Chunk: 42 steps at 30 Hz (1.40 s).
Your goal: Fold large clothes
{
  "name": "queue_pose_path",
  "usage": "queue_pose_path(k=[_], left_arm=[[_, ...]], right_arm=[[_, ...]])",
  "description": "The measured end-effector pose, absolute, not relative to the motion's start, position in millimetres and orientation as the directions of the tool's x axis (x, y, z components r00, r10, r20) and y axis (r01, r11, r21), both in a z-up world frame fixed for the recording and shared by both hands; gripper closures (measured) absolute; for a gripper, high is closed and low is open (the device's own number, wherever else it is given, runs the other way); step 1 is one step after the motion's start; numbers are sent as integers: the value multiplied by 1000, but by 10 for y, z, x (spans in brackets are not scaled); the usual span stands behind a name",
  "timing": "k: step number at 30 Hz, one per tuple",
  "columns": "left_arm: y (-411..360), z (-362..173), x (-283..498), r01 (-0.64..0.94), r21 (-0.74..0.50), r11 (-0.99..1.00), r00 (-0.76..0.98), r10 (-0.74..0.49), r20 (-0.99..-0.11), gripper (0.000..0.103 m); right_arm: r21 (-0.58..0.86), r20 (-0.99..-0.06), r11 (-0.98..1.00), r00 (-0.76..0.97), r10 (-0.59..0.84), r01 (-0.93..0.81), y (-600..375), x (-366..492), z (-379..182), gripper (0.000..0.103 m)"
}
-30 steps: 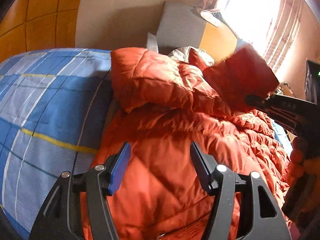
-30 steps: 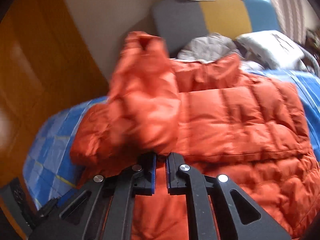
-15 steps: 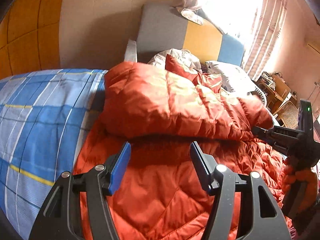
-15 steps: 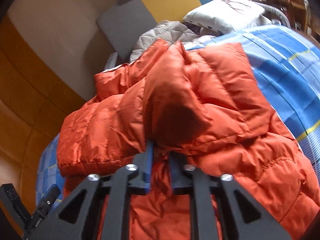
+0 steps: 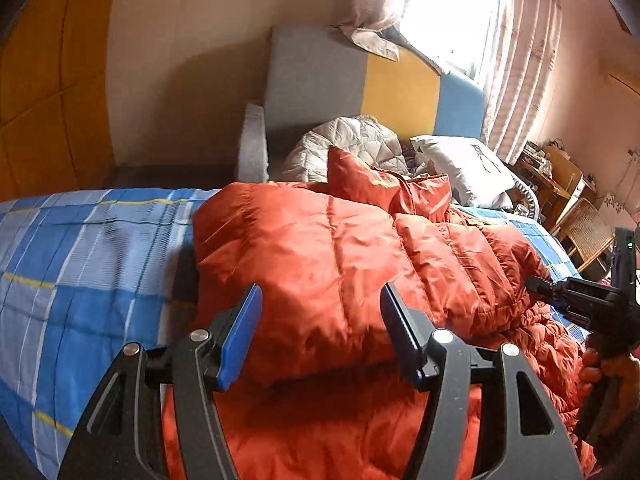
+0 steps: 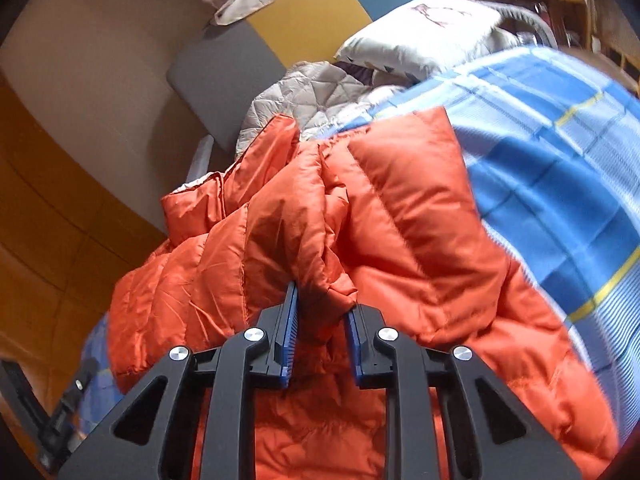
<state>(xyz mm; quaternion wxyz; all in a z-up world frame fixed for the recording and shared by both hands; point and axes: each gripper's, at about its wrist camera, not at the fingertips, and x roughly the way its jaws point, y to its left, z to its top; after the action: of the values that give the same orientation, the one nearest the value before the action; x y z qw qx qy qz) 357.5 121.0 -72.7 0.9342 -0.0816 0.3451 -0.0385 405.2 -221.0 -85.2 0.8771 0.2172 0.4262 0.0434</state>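
An orange puffer jacket (image 5: 340, 248) lies spread on the bed, with one sleeve folded across its body. My left gripper (image 5: 320, 300) hovers open above the jacket's near part, with nothing between its blue pads. In the right wrist view the jaws of my right gripper (image 6: 322, 312) are closing, and a bunched fold of the jacket's (image 6: 400, 220) sleeve sits pinched between the pad tips. A hand holds that right gripper (image 5: 534, 282) at the jacket's right edge in the left wrist view.
A blue checked blanket (image 5: 80, 260) covers the bed on both sides of the jacket. Toward the headboard (image 5: 400, 92) lie a grey quilted garment (image 5: 352, 140) and a white pillow (image 5: 468, 168). A wicker chair (image 5: 588, 232) and cluttered furniture stand at the right by the curtained window.
The right gripper carried the raised sleeve across and down onto the jacket's body, and its jaws stand wider than a second ago. The left gripper has drawn back and up, still open.
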Motion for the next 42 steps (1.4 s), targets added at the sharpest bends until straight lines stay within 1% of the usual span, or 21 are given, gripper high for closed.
queue_pose_path(k=[2,3,8,12,15,16,17,18,20,22,25,26,27,29,35,42], left_arm=[[1170,-804,3696,26,-181,983,737,-142,-661,43],[1150,-837,3730,29,-184,983,728,-147,-669,43],[1026,-1136,3876,40,-193,980,662,-171,-730,44],[985,-1255,3907,30,-202,979,645,-173,-744,43],[981,-1215,3894,19,-205,978,647,-169,-744,42],[998,-1170,3868,16,-210,977,654,-170,-738,40],[1024,-1118,3832,15,-220,975,663,-174,-728,36],[1051,-1082,3811,13,-223,975,674,-174,-718,35],[1117,-950,3754,8,-217,976,708,-159,-688,33],[1171,-841,3743,7,-212,977,731,-149,-665,33],[1231,-710,3811,1,-201,980,751,-134,-646,33],[1244,-686,3845,-1,-195,981,755,-127,-644,33],[1251,-665,3905,-6,-189,982,757,-119,-642,33],[1230,-654,4012,-9,-179,984,757,-111,-644,33],[1176,-727,4299,-7,-148,989,747,-93,-658,33],[1208,-1080,4508,-41,-138,990,707,-69,-704,35]], right_arm=[[375,-737,921,636,227,106,-2206,4093,-842,86],[354,-742,929,639,205,112,-2217,4097,-841,88],[295,-772,944,619,145,147,-2299,4182,-940,90],[255,-808,952,578,114,168,-2315,4278,-1099,90],[231,-816,959,569,100,164,-2284,4305,-1119,90],[236,-816,958,569,105,162,-2295,4292,-1089,90],[237,-811,959,575,106,157,-2304,4272,-1058,84],[222,-809,963,581,93,155,-2304,4246,-1016,69],[163,-787,974,616,34,155,-2286,4150,-876,50],[128,-752,983,659,9,133,-2223,4081,-736,49],[108,-727,990,686,15,93,-2084,4063,-602,49],[100,-717,992,697,19,75,-2003,4079,-559,47],[96,-711,993,703,26,61,-1940,4096,-535,41],[67,-702,997,712,20,38,-1770,4181,-522,39],[23,-713,1000,701,4,18,-1534,4486,-620,39],[-37,-734,999,678,-46,27,-1548,4683,-871,39]])
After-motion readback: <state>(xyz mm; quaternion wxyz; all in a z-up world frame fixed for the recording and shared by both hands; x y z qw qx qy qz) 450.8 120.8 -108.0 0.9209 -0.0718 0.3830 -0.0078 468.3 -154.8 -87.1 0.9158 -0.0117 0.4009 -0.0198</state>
